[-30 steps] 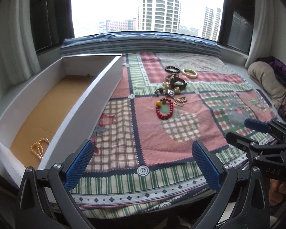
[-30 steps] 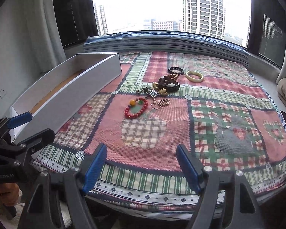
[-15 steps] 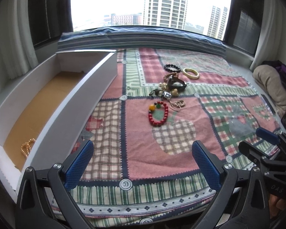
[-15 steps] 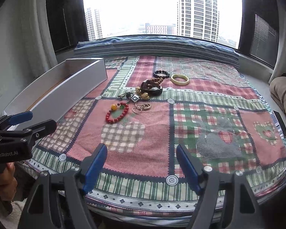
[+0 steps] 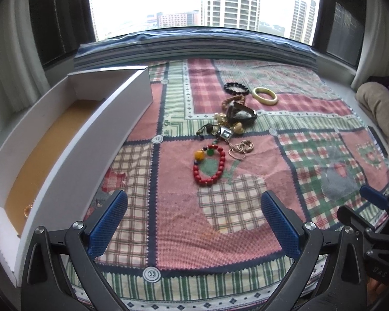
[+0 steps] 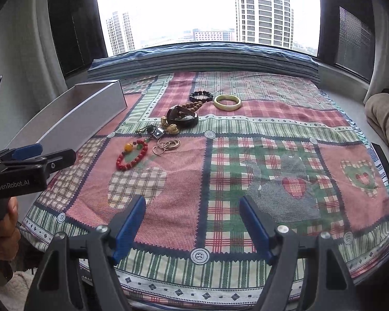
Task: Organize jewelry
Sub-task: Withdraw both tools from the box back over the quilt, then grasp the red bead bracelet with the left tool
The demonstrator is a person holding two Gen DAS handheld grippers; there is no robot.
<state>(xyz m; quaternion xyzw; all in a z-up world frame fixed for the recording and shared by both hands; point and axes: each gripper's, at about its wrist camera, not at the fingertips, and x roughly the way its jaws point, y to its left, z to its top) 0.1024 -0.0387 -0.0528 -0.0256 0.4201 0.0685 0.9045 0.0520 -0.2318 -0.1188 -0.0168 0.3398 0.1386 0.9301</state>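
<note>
Left wrist view: 1 long white cardboard box (image 5: pixel 64 155) runs lengthwise toward the window, just left of 1 red bead bracelet (image 5: pixel 210 164), 1 cream bangle (image 5: pixel 265 96) and 1 dark bead bracelet (image 5: pixel 235 88) on the patchwork quilt (image 5: pixel 220 220). Left gripper (image 5: pixel 193 223) tilts down, jaws wide, empty.

Right wrist view: right gripper (image 6: pixel 193 226) the same, released, nothing between.

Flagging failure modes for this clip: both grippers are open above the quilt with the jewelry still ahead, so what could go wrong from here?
1. The watch, charm chain and thin rings lie tangled, so gripping one may drag others.
2. The red bead bracelet lies flat on soft quilt; pads may pinch fabric.
3. The white box wall stands tall; a dangling piece might catch its rim.
</note>
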